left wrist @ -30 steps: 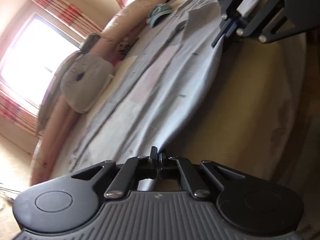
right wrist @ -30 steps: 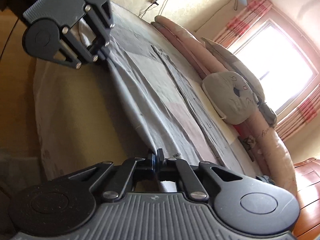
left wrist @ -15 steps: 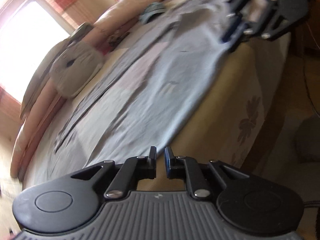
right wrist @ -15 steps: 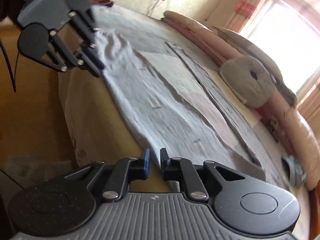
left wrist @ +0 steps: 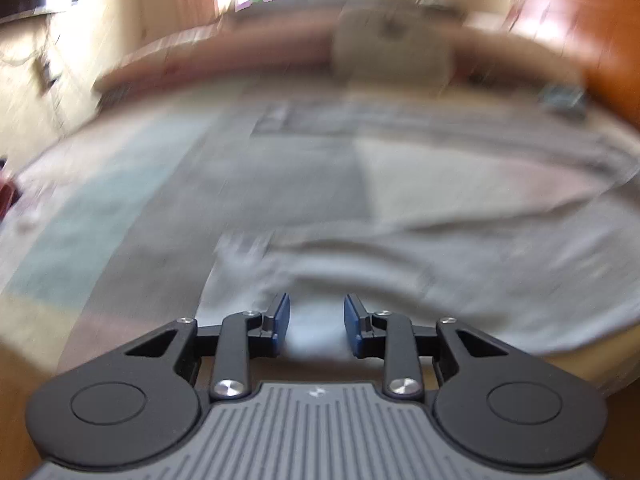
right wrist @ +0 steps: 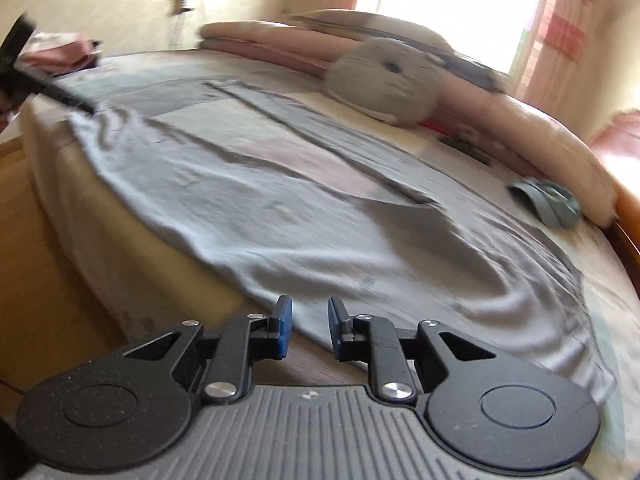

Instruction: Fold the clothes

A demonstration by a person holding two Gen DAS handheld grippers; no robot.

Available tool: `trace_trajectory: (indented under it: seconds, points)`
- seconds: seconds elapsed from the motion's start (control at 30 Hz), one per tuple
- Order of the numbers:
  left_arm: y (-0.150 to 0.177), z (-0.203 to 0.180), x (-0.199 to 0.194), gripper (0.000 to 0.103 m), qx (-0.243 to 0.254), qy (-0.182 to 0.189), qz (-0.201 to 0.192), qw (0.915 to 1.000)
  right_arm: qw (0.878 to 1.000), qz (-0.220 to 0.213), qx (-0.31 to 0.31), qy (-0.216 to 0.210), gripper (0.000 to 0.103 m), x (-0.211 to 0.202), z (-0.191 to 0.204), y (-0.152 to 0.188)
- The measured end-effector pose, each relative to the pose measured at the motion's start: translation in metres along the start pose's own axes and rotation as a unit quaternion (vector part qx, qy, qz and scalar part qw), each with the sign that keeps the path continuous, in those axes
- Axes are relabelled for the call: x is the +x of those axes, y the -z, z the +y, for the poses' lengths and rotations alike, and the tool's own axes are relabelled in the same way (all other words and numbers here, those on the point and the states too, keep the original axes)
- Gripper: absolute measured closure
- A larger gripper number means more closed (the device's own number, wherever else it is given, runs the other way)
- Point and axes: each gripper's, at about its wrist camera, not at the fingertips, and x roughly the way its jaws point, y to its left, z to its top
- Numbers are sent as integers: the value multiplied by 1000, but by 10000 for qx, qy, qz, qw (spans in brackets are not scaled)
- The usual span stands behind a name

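The left gripper has its jaws opening and nothing is pinched between its blue pads; the right gripper is also opening and holds nothing. The grey garment lies spread flat on the bed, with its near edge just in front of both grippers. Behind it, a grey plush cushion rests against the pink rolled bedding.
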Motion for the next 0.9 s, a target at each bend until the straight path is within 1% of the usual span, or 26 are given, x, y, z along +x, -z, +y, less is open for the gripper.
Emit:
trace_trajectory:
  seconds: [0.07, 0.1, 0.13, 0.17, 0.2, 0.23, 0.27, 0.3, 0.33, 0.37, 0.43, 0.5, 0.53, 0.57, 0.63, 0.67, 0.7, 0.73, 0.8, 0.87, 0.9]
  points:
    - [3, 4, 0, 65, -58, -87, -85, 9999, 9991, 67, 306, 279, 75, -1, -20, 4]
    - [2, 5, -1, 66, -95, -195, -41, 9998, 9980, 112, 481, 390, 75, -1, -30, 7]
    - [0, 2, -2, 66, -26, -401, 24, 9992, 9965, 160, 660, 488, 74, 0, -41, 10]
    - [-3, -3, -3, 72, 147, -621, 62, 9979, 9941, 225, 869, 602, 74, 2, -54, 13]
    - [-7, -8, -5, 75, 272, -699, 42, 9972, 9921, 265, 1014, 694, 74, 4, -65, 16]
    - [-11, -14, -10, 74, 325, -557, -69, 9979, 9907, 288, 1097, 754, 73, 7, -75, 17]
    - [-15, -20, -15, 71, 378, -414, -180, 9983, 9893, 312, 1168, 819, 73, 12, -85, 18]
    - [-20, -27, -19, 70, 397, -199, -300, 9986, 9880, 319, 1234, 867, 73, 17, -93, 18]
    - [-26, -36, -22, 67, 362, 130, -431, 9983, 9874, 308, 1298, 853, 71, 24, -99, 16]
    - [-31, -45, -23, 65, 356, 417, -511, 9972, 9868, 293, 1363, 820, 66, 30, -105, 15]
    - [-36, -64, -16, 64, 435, 856, -511, 9941, 9852, 291, 1484, 806, 63, 42, -115, 15]
    - [-39, -81, -8, 64, 512, 1235, -480, 9899, 9827, 401, 1625, 797, 61, 51, -122, 22]
    - [-37, -86, -1, 63, 536, 1267, -375, 9898, 9806, 390, 1762, 759, 57, 49, -127, 27]
    - [-33, -89, 6, 63, 514, 1220, -236, 9909, 9782, 356, 1920, 708, 55, 45, -131, 33]
    - [-25, -89, 14, 60, 383, 1099, -52, 9932, 9745, 430, 2079, 733, 55, 36, -138, 40]
    - [-25, -87, 11, 59, 340, 1087, -22, 9935, 9735, 514, 2099, 749, 55, 32, -140, 39]
    - [-31, -88, 10, 59, 337, 1019, 113, 9942, 9727, 611, 2103, 764, 55, 30, -143, 37]
    - [-36, -88, 8, 59, 349, 949, 197, 9947, 9737, 661, 2052, 739, 55, 29, -144, 29]
    - [-52, -93, 0, 58, 448, 840, 137, 9954, 9779, 658, 1874, 654, 55, 30, -148, 9]
    - [-67, -101, -5, 51, 507, 881, 51, 9948, 9825, 528, 1702, 537, 55, 41, -153, -21]
    - [-74, -106, -6, 50, 513, 936, 21, 9943, 9845, 463, 1622, 477, 55, 47, -156, -36]
